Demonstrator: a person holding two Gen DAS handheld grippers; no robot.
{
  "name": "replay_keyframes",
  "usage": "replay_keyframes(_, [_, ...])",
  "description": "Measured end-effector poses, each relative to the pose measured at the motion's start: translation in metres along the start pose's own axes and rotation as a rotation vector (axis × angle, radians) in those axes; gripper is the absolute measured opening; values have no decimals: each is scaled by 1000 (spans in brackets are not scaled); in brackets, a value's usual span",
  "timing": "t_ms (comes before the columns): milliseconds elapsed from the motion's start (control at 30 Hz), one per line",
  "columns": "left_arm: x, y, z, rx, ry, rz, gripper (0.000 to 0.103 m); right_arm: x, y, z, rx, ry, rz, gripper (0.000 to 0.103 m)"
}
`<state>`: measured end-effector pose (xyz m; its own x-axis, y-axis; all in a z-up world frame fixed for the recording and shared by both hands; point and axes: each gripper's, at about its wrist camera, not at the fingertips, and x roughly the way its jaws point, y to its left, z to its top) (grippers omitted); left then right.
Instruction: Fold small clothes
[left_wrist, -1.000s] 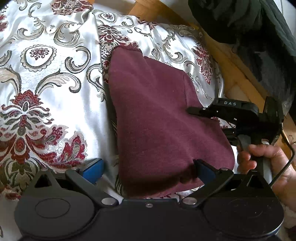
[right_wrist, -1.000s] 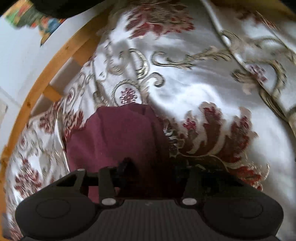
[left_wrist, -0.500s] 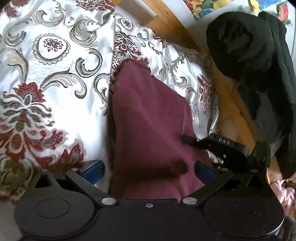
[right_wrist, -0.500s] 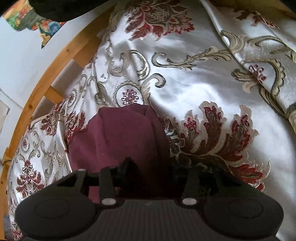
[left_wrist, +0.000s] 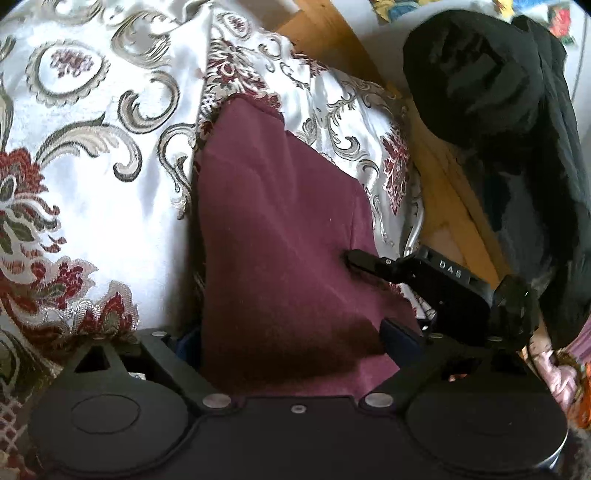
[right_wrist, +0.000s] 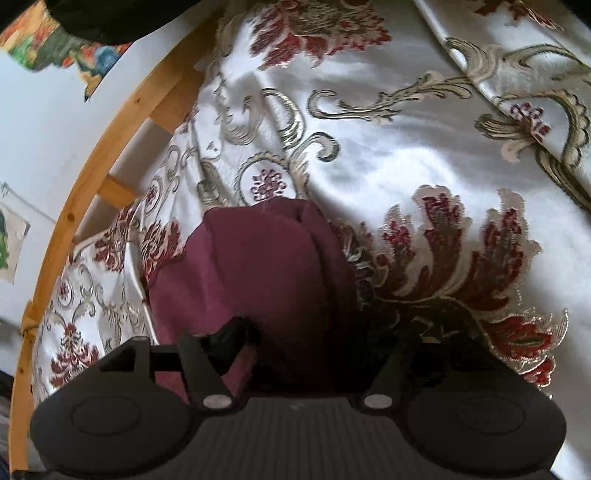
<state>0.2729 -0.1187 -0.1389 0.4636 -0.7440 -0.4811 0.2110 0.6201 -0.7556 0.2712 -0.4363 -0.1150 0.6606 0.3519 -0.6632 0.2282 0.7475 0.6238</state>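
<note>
Left gripper (left_wrist: 291, 339): fingers spread wide, straddling the near edge of the maroon garment (left_wrist: 280, 240), cloth lying between them, not pinched. Right gripper (left_wrist: 354, 258): enters from the right in the left wrist view, its tip closed on the garment's right edge. In its own view the right gripper (right_wrist: 295, 343) sits low over the cloth; fingers are dark and hard to separate. The garment (right_wrist: 258, 273) lies folded on the patterned bedspread (left_wrist: 92, 184), near the wooden bed frame (right_wrist: 92, 155). A black garment (left_wrist: 498, 92) rests beyond the frame.
</note>
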Motion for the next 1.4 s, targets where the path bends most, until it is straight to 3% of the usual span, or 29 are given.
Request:
replay_keyframes(200, [-3,-1,-1,20,-13,2,87,-4,10,-4,-68,-7,-24,42])
replay_keyframes(500, [-8,-6,-2,51,-45,-17,81,-19,38,-15,-231,-82,3,32])
replay_keyframes(633, [-13,-11,-1,82,-69,-36,72,-33,51,-20,-285,-143,51,29])
replay_keyframes(900, [-34,-25,2,141,-183,-72,69,-64,80,-30,-401,-313,166,20])
replay_keyframes(1100, [-52,-31,11,186,-274,-26,68,-65,96,-30,-458,-353,219,19])
replay_keyframes(1400, [-73,-27,43,249,-412,85,67,-30,143,-25,-544,-422,269,19])
